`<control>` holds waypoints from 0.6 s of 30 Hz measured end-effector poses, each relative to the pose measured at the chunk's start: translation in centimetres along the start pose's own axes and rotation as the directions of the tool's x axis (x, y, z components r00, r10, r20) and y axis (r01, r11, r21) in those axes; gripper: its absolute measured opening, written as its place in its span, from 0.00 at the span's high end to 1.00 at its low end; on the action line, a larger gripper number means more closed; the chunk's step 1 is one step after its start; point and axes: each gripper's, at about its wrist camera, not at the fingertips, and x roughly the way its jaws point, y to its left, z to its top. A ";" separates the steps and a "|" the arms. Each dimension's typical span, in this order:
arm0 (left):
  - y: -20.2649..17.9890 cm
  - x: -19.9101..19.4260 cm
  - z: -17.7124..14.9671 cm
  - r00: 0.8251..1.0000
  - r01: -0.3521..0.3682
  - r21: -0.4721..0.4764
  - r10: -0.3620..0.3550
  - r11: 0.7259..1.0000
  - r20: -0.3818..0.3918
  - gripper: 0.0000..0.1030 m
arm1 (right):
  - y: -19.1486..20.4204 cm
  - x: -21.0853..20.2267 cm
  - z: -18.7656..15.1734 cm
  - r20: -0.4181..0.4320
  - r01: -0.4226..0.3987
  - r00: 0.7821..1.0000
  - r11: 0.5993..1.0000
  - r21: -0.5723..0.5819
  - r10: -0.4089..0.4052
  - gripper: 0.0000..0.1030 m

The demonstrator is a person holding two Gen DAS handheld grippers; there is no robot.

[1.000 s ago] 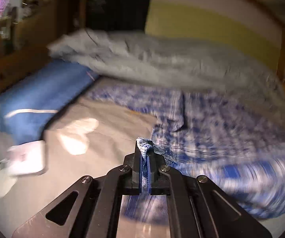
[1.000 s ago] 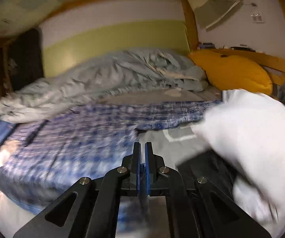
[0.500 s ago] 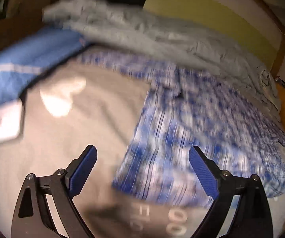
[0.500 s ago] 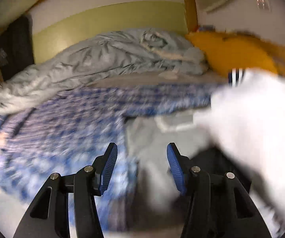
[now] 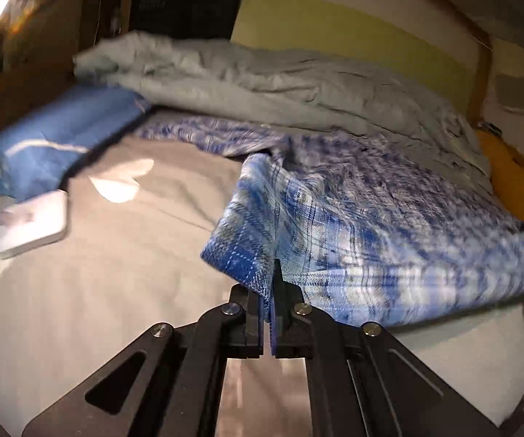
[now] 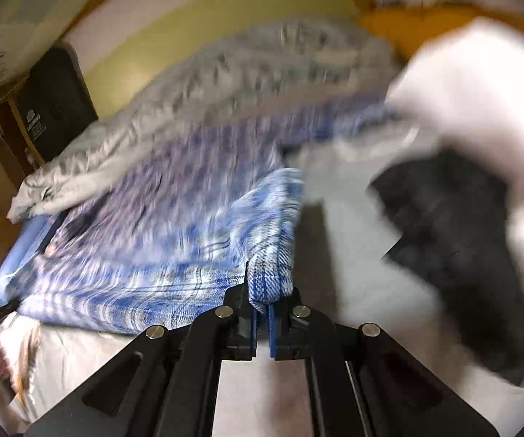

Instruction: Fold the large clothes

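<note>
A large blue and white plaid shirt [image 5: 353,218] lies spread on the bed, blurred by motion. My left gripper [image 5: 267,287] is shut on its near left corner, and the cloth rises in a fold from the pads. In the right wrist view the same plaid shirt [image 6: 160,240] fills the left half. My right gripper [image 6: 262,298] is shut on its near right corner, with a roll of cloth bulging above the pads.
A grey crumpled duvet [image 5: 280,83] lies along the far side of the bed. A blue pillow [image 5: 54,138] and a white flat box [image 5: 32,222] sit at the left. On the right are a white garment [image 6: 480,109], a dark garment [image 6: 455,236] and an orange pillow [image 5: 517,182].
Both grippers let go of the cloth, stood open half a second ago, and have shut again on the shirt's near corners. The edge now lifts off the sheet.
</note>
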 end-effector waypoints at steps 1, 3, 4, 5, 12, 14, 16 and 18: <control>-0.1 -1.4 -0.8 1.000 -0.006 0.015 0.006 1.000 0.007 0.98 | 0.1 -1.1 0.2 0.009 0.008 1.000 1.000 -0.011 -0.008 0.96; 0.6 -2.9 -1.9 1.000 -0.001 0.020 0.002 1.000 -0.011 0.98 | 0.0 -2.8 0.2 -0.020 -0.002 1.000 0.999 -0.044 0.001 0.96; 0.9 -3.3 -2.8 1.000 0.009 0.010 -0.009 1.000 -0.030 0.98 | -0.2 -3.2 -0.3 -0.044 -0.006 0.999 0.998 -0.055 0.003 0.96; 1.2 -3.5 -3.5 0.999 0.019 0.008 -0.019 1.000 -0.050 0.97 | -0.4 -3.3 -0.9 -0.069 -0.002 0.998 0.998 -0.062 -0.002 0.96; 2.0 -0.7 -7.6 0.990 -0.098 0.020 0.099 0.995 -0.104 0.67 | -2.0 0.8 -4.1 -0.177 0.091 0.979 0.992 -0.083 -0.104 0.94; 2.3 -1.4 -7.4 0.993 -0.103 -0.016 0.102 0.995 -0.066 0.50 | -2.0 0.6 -4.1 -0.161 0.107 0.980 0.992 -0.067 -0.116 0.90; 2.6 -2.3 -6.7 0.998 -0.059 -0.049 0.057 0.997 -0.029 0.46 | -1.5 -0.2 -3.6 -0.112 0.143 0.982 0.984 -0.104 -0.155 0.83; 2.5 -2.9 -6.1 0.999 -0.040 -0.060 0.040 0.997 -0.009 0.40 | -0.7 -1.0 -3.2 -0.073 0.151 0.984 0.979 -0.138 -0.162 0.82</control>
